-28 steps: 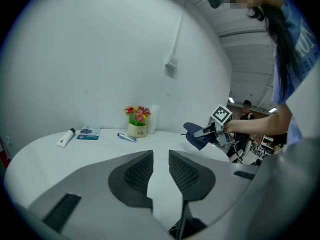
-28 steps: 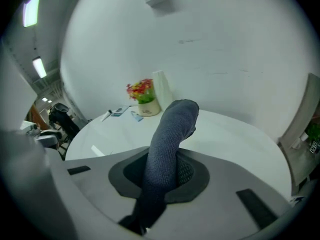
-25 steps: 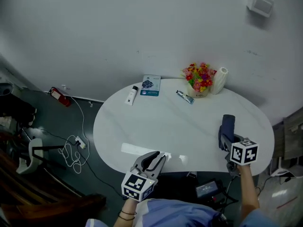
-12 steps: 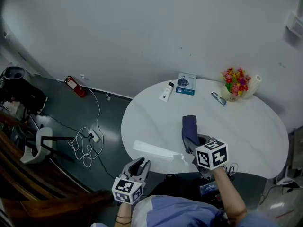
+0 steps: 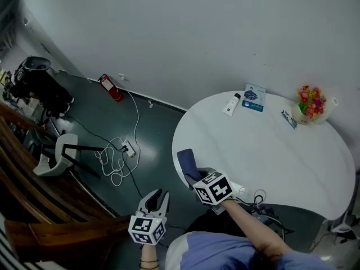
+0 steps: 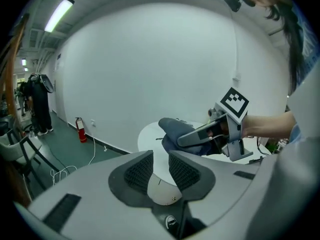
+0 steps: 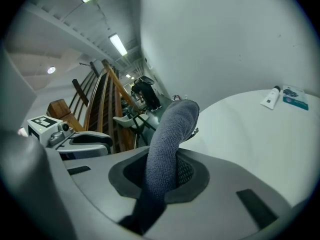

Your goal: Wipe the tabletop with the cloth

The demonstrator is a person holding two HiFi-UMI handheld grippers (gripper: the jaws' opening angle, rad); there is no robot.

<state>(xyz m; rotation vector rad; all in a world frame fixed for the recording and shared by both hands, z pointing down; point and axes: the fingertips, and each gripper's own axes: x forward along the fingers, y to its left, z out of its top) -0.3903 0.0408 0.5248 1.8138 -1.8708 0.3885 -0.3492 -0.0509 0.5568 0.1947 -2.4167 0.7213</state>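
Observation:
A dark blue cloth [image 5: 187, 161] hangs over the left edge of the white oval table [image 5: 270, 151]. My right gripper [image 5: 197, 178] is shut on the cloth, which stands up between its jaws as a thick roll [image 7: 167, 139]. My left gripper [image 5: 158, 198] is off the table, over the dark floor to the lower left. Its jaws stand a little apart [image 6: 161, 169] with nothing between them. In the left gripper view the cloth [image 6: 172, 131] and the right gripper [image 6: 200, 134] show ahead, at the table's rim [image 6: 147, 134].
At the table's far side lie a white bottle [image 5: 230, 103], a booklet [image 5: 253, 97], a tube [image 5: 288, 118], a flower pot [image 5: 311, 104] and a paper roll [image 5: 332, 107]. On the floor: a red extinguisher [image 5: 111, 87], a cable with power strip [image 5: 124, 151], a chair [image 5: 59, 156].
My right gripper has carried the cloth across the table from its right side to its left edge. My left gripper has moved off the front edge, over the floor. The head view swung left.

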